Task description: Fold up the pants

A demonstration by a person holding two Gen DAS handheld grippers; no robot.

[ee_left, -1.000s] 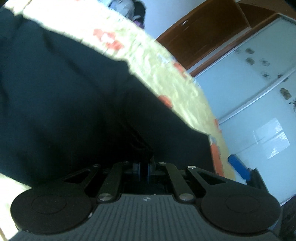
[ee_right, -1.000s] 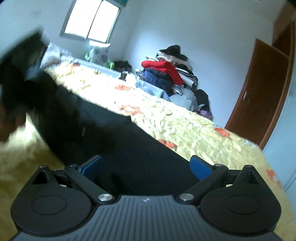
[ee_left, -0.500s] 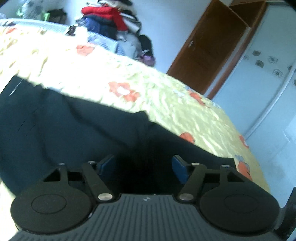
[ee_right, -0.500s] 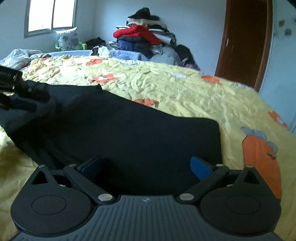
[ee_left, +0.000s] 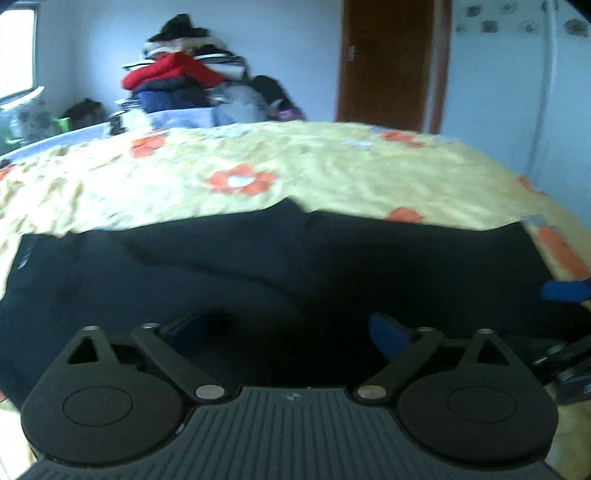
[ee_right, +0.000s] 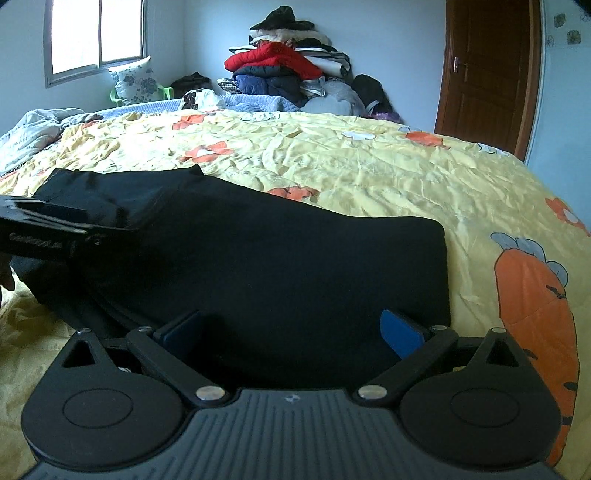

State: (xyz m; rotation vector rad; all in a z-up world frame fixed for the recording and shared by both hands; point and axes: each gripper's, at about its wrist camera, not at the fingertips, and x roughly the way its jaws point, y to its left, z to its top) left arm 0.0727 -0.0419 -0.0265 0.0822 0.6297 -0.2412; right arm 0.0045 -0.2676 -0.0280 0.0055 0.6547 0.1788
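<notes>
The black pants lie folded and flat on the yellow bedsheet, with a straight edge on the right. My right gripper hovers open over their near edge, blue pads wide apart and nothing pressed between them. My left gripper is opening, its pads spread over the dark cloth and holding nothing. In the right wrist view it juts in from the left above the pants' left part. One blue pad of the right gripper shows at the right edge of the left wrist view.
A tall heap of clothes rises beyond the bed's far side. A brown door stands at the back right and a window at the back left. Crumpled bedding lies at the far left.
My left gripper went from shut on the black fabric to wide open, letting go, and rolled level. My right gripper stayed open and sank closer to the pants.
</notes>
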